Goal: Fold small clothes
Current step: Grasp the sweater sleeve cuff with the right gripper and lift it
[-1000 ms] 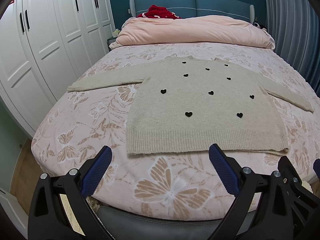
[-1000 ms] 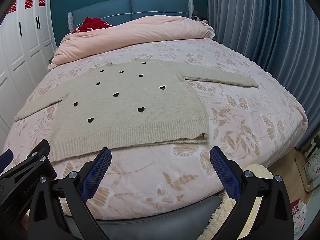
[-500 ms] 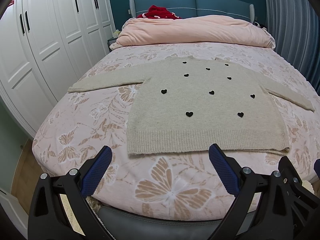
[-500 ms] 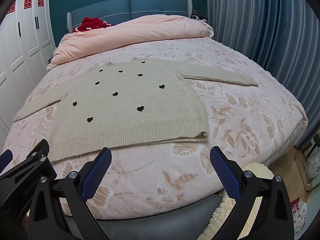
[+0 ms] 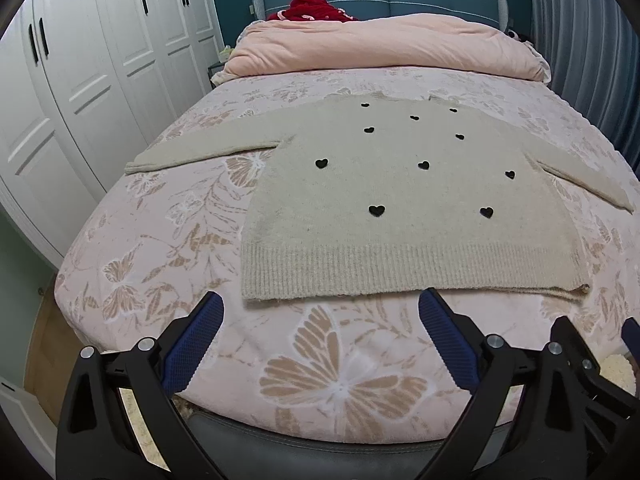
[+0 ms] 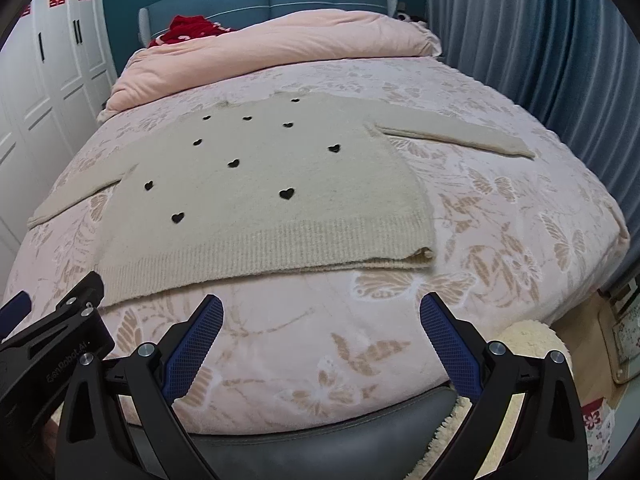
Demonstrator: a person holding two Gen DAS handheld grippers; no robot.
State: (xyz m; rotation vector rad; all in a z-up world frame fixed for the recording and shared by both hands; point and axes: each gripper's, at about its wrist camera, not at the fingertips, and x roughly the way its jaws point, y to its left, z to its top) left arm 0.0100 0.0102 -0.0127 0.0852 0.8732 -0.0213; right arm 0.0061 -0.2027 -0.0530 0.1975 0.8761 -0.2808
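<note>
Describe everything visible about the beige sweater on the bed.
The beige sweater is a soft-looking knit scattered with small black hearts, with a ribbed hem nearest the cameras. It lies flat and unfolded on the floral bedspread, both sleeves spread sideways. The hem's right corner looks slightly turned up. Neither tool touches it.

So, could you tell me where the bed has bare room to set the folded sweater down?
The bedspread is free in the strip between the sweater hem and the foot edge, and on both flanks under the sleeves, widest right of the hem corner. The rolled duvet crowds the head end.
</note>
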